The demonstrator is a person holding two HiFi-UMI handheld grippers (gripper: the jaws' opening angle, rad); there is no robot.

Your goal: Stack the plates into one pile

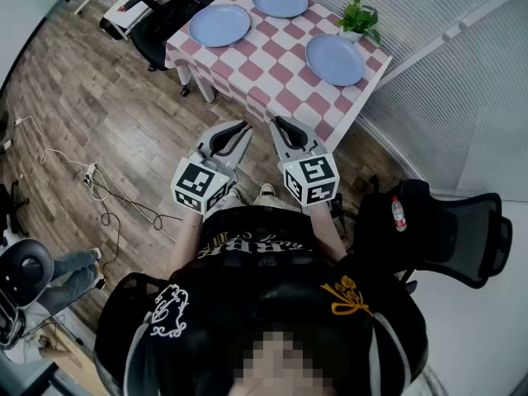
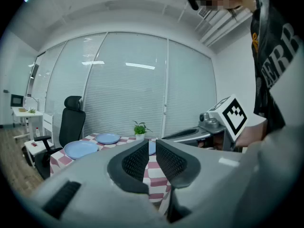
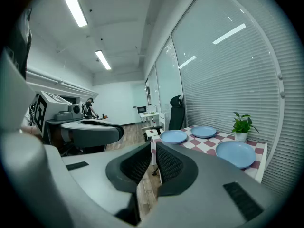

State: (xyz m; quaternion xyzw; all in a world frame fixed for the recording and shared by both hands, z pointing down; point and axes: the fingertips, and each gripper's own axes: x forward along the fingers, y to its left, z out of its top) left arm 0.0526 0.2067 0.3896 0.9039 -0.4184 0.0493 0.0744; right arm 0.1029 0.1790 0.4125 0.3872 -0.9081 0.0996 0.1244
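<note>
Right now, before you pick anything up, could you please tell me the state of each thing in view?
Left gripper: shut, empty, short of the table.
Right gripper: shut, empty, short of the table.
Left plate: flat on the table, alone, unstacked.
Far plate: flat, alone, unstacked.
Right plate: flat, alone, unstacked.
Potted plant: upright near the table's far edge.

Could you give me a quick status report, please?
Left gripper, right gripper shut, empty, off the table. Three plates separate, unstacked. Potted plant close by.
</note>
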